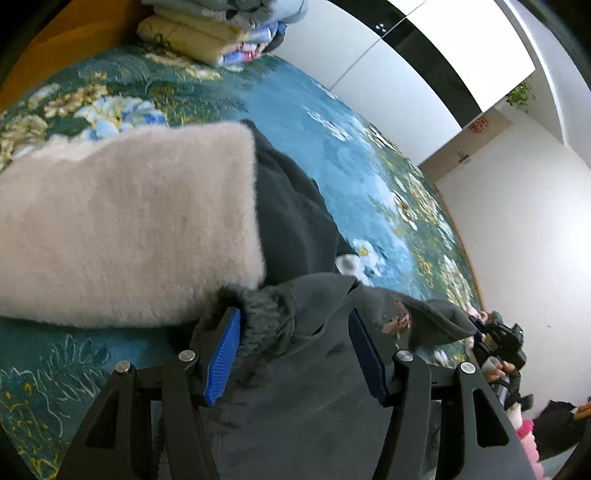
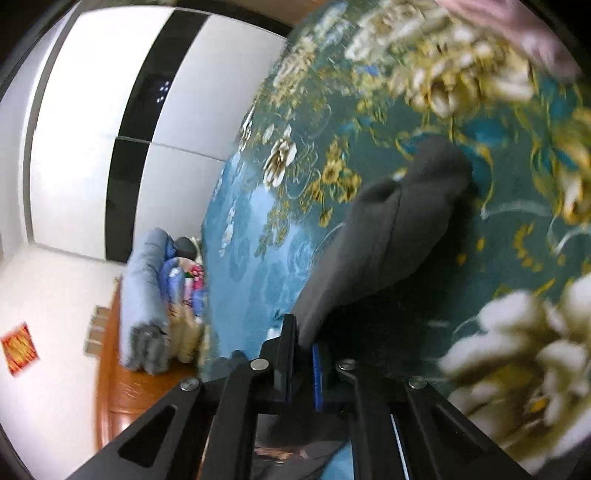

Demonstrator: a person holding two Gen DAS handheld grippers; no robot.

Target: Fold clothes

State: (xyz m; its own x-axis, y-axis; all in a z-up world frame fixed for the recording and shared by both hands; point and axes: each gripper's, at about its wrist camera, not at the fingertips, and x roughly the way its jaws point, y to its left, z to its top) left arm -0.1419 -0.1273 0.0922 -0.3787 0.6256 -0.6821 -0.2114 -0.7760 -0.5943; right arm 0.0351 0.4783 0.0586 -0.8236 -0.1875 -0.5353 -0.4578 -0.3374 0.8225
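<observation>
A dark grey garment with a furry cuff lies on the teal floral bedspread. My left gripper is open, its blue pads on either side of a bunched part of the grey cloth. A folded pale pink fluffy garment lies to the left, partly over the grey one. In the right wrist view my right gripper is shut on a strip of the dark grey garment, which hangs stretched away from the fingers above the bedspread. A corner of the pink garment shows at top right.
A stack of folded quilts sits at the bed's head by a wooden headboard. White wardrobe doors and a white wall border the bed. My right gripper, held by a hand, shows at the left view's right edge.
</observation>
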